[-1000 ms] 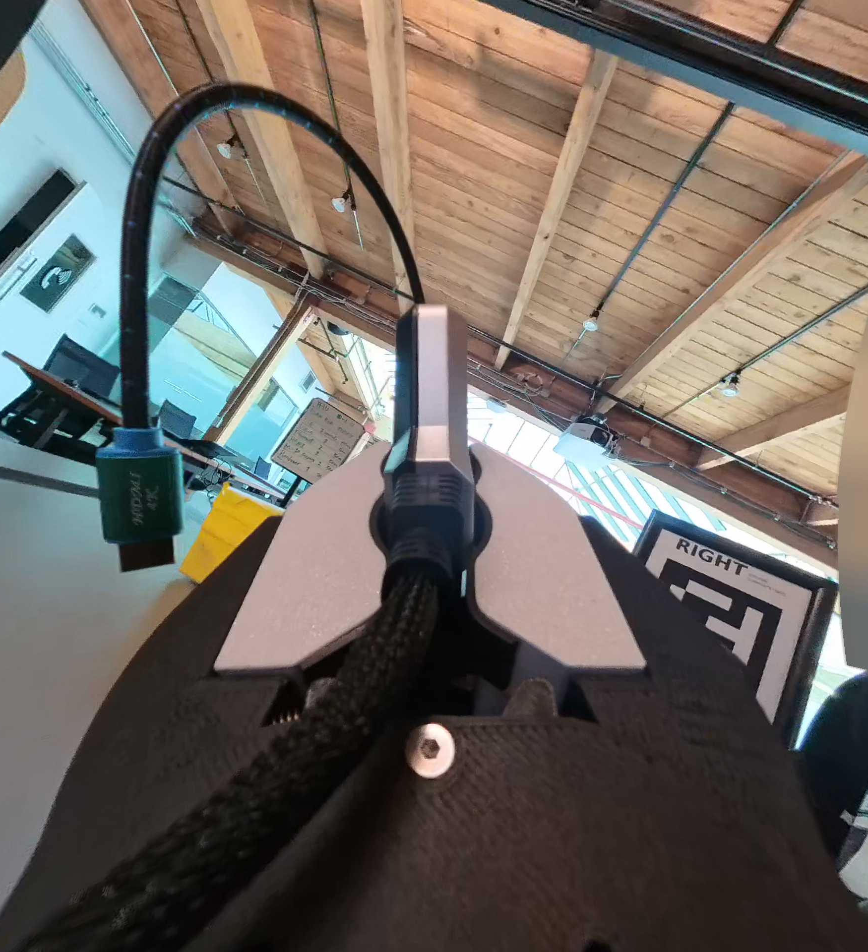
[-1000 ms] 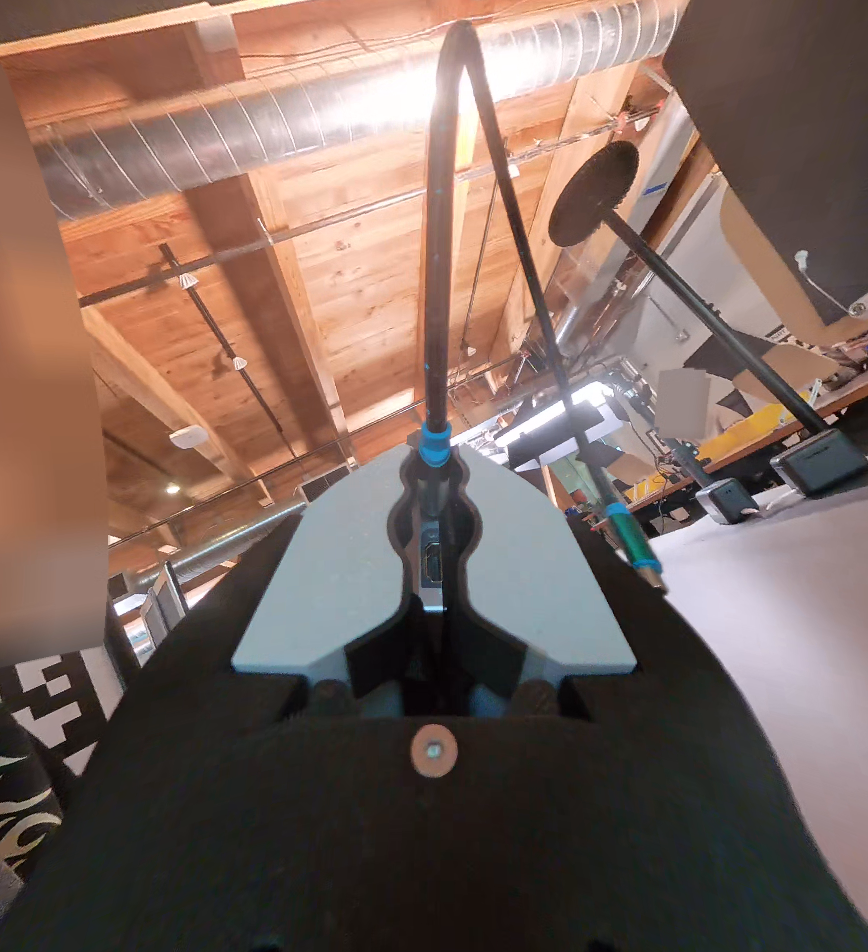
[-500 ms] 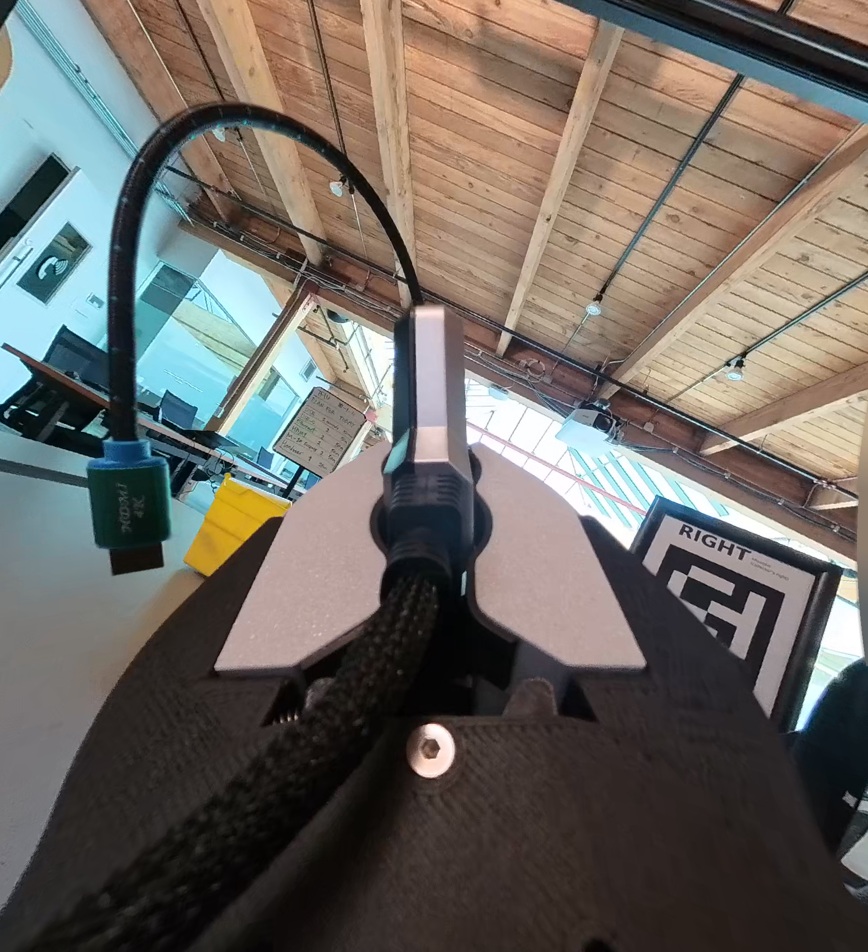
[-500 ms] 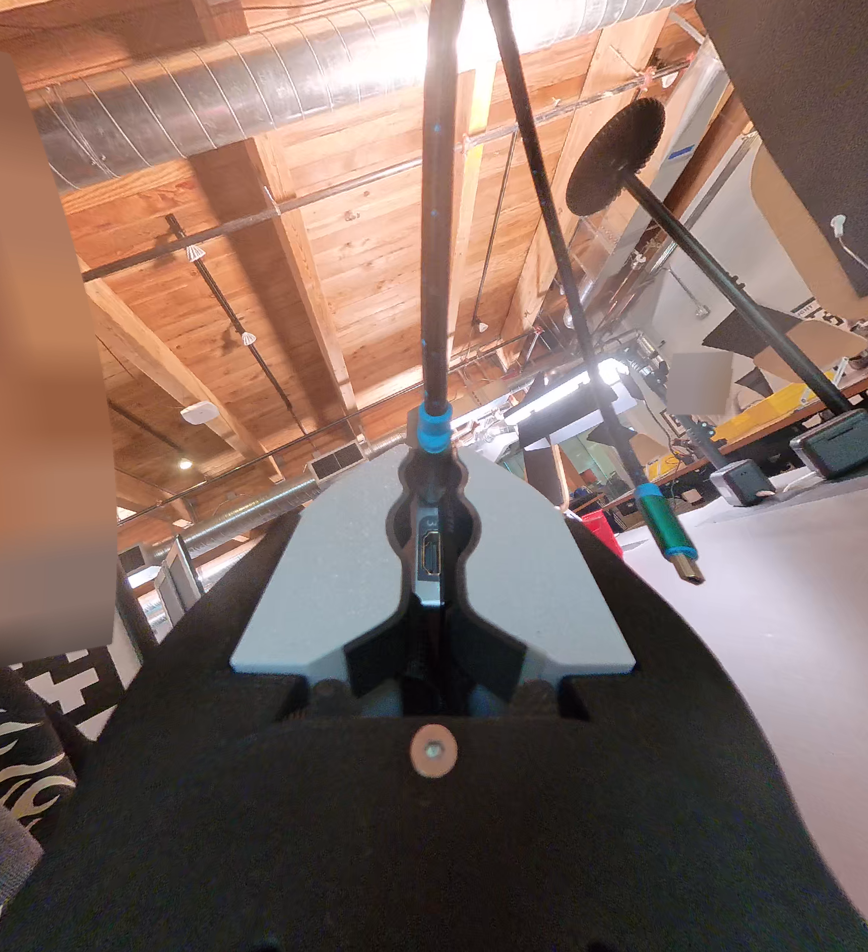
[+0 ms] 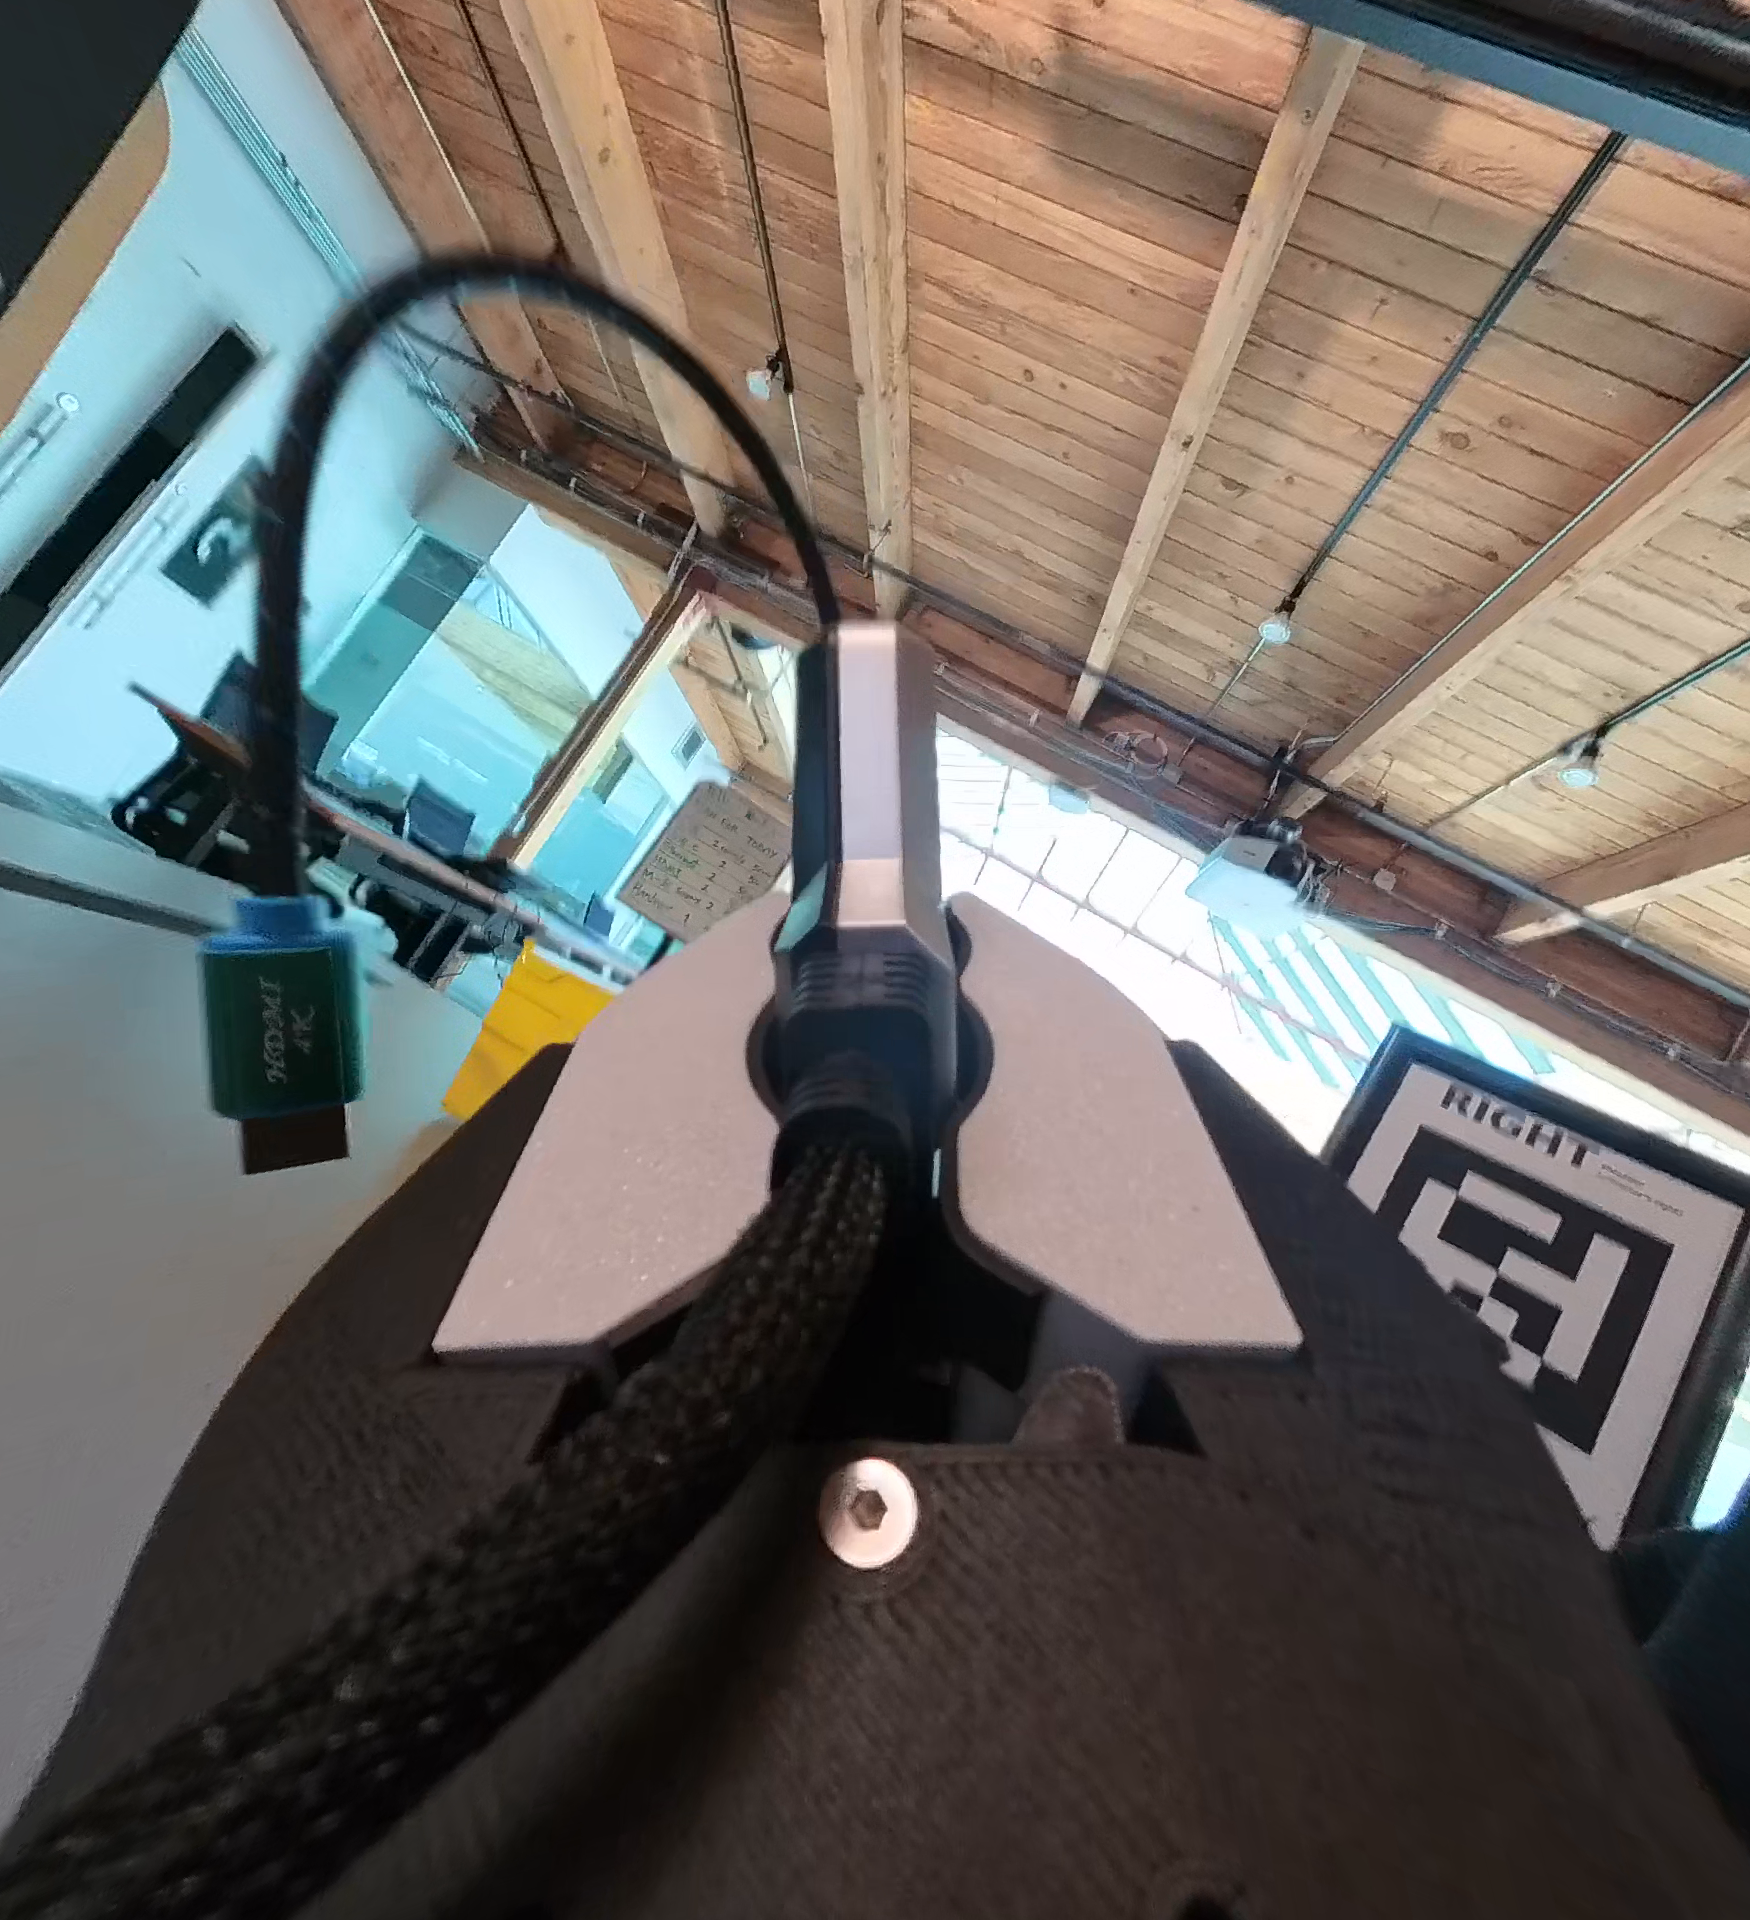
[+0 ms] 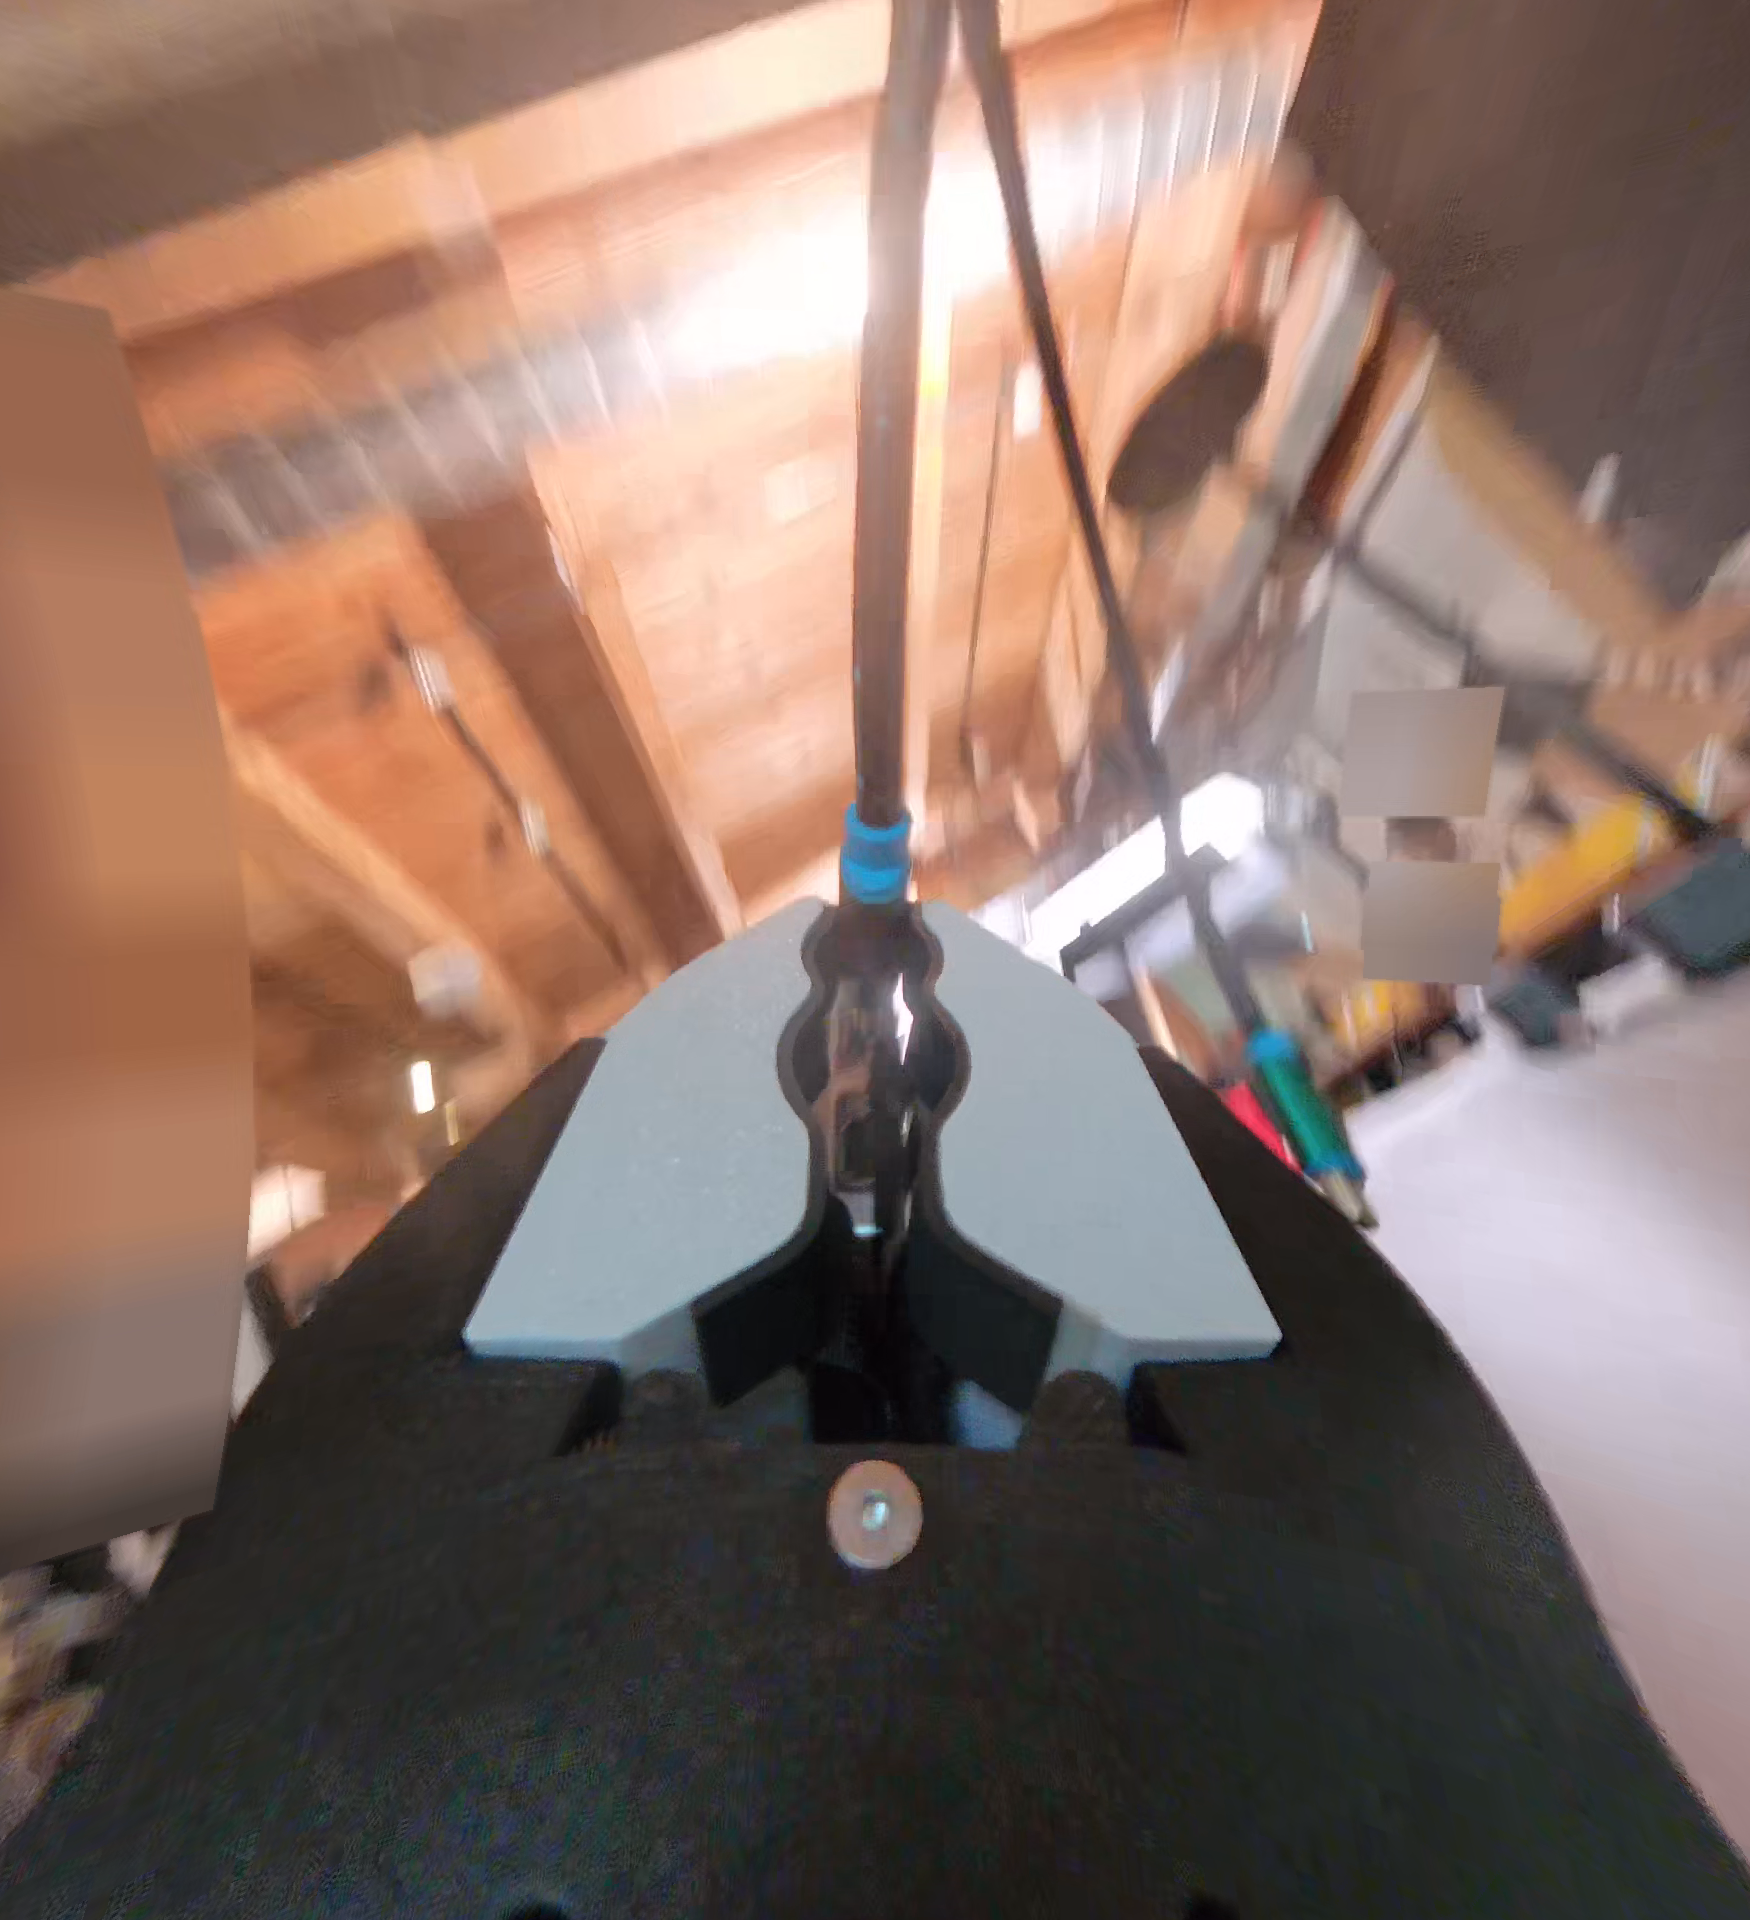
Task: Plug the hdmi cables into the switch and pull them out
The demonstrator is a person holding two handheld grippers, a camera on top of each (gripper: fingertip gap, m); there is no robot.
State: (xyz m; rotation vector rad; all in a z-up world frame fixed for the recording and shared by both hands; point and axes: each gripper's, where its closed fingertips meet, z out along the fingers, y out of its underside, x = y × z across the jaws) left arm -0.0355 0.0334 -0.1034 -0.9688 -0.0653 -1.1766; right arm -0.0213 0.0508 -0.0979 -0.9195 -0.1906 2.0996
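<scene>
In the left wrist view my left gripper [image 5: 866, 914] is shut on the grey HDMI switch [image 5: 871, 790], which stands upright between the jaws. Its thick braided cable [image 5: 798, 1247] runs back towards the camera. A thin black cable [image 5: 538, 281] arches from behind the switch's top to a green HDMI plug [image 5: 284, 1029] that hangs free at the left. In the right wrist view my right gripper [image 6: 876, 914] is shut on an HDMI plug [image 6: 866, 1081] with a blue collar [image 6: 876, 847]. Its cable [image 6: 897, 416] rises out of frame. Another green plug [image 6: 1302, 1117] dangles at the right.
A white table [image 5: 71, 1299] lies below, and it also shows in the right wrist view [image 6: 1629, 1299]. The right gripper's black-and-white tag [image 5: 1536, 1247] is close on the right of the left view. A yellow bin [image 5: 528, 1023] and a black disc on a pole [image 6: 1188, 426] stand farther off.
The right wrist view has tilted and is now blurred by motion. The dangling green plugs have swung, the left view's one nearer and rightward. Both grips are unchanged.
</scene>
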